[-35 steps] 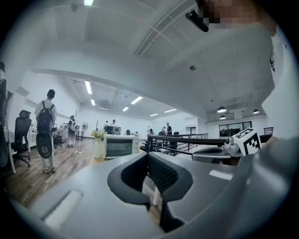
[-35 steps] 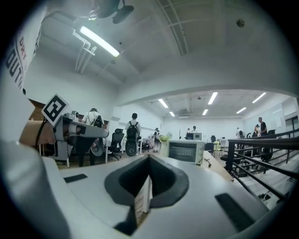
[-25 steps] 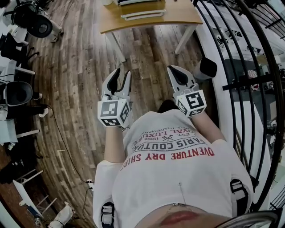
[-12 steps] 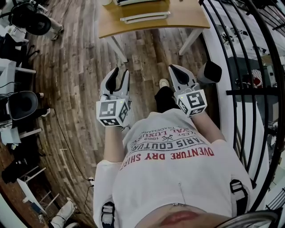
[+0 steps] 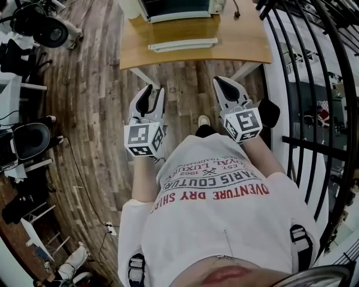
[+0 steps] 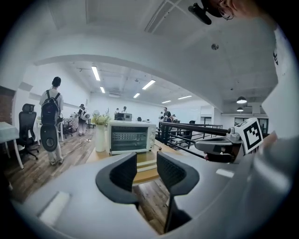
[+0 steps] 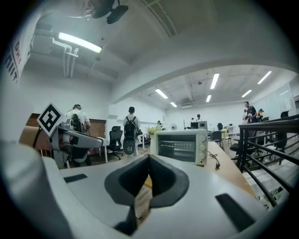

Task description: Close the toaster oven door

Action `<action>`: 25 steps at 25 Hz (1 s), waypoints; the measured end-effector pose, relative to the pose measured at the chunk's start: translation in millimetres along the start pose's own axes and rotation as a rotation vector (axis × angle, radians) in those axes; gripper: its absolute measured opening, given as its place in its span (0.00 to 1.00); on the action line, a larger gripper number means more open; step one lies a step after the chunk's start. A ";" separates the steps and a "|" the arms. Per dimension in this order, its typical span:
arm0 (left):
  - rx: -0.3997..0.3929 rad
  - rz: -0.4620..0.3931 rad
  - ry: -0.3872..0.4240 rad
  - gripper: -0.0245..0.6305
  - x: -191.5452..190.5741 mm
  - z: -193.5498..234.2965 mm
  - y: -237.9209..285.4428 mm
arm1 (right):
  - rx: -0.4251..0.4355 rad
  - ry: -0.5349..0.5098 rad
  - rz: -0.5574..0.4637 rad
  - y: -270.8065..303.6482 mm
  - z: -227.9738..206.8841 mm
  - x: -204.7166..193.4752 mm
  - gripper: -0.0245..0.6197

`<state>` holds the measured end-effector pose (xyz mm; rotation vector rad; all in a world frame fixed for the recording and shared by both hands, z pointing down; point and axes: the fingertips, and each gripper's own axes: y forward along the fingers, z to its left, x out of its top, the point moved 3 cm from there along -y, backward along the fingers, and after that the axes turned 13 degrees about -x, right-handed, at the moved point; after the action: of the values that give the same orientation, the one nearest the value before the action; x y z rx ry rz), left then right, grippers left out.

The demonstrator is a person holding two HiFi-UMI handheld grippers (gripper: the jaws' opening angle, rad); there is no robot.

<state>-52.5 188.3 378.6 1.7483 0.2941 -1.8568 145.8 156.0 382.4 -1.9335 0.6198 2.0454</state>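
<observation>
Approach step: toaster oven (image 5: 175,8) at 12 o'clock on tabletop (image 5: 241,45), well apart. Left hand-held gripper (image 5: 155,92) jaws part open, right hand-held gripper (image 5: 221,84) pinched together, empty. Next, likely: close in, reach the door.

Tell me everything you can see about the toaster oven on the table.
The white, boxy metal toaster oven stands upright at the far end of the light wooden table, front facing the camera. A dark glass window showing a wire rack fills most of the front; three round knobs run down its right side. The door looks shut. A dark cord lies on the table beside the knobs. Only the table seems to touch it.
</observation>
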 end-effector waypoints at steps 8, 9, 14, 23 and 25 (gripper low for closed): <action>0.062 0.032 -0.022 0.24 -0.7 34.2 77.8 | 0.071 0.002 0.031 79.4 -56.4 -1.0 0.05; 0.069 0.041 -0.018 0.24 -2.4 38.5 85.3 | 0.078 -0.001 0.037 87.0 -60.7 -3.4 0.05; 0.075 0.064 -0.020 0.24 -11.2 57.8 113.3 | 0.079 0.031 0.075 116.8 -78.2 -15.2 0.05; 0.049 0.113 -0.102 0.24 -56.7 112.2 154.3 | 0.048 0.039 0.133 166.3 -83.8 -38.0 0.05; 0.042 0.148 -0.120 0.24 -69.8 126.5 163.8 | 0.044 0.044 0.142 180.0 -81.6 -39.3 0.05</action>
<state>-72.3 6.0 497.3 1.6314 0.0781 -1.8624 137.1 -36.1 442.5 -1.9651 0.8277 2.0574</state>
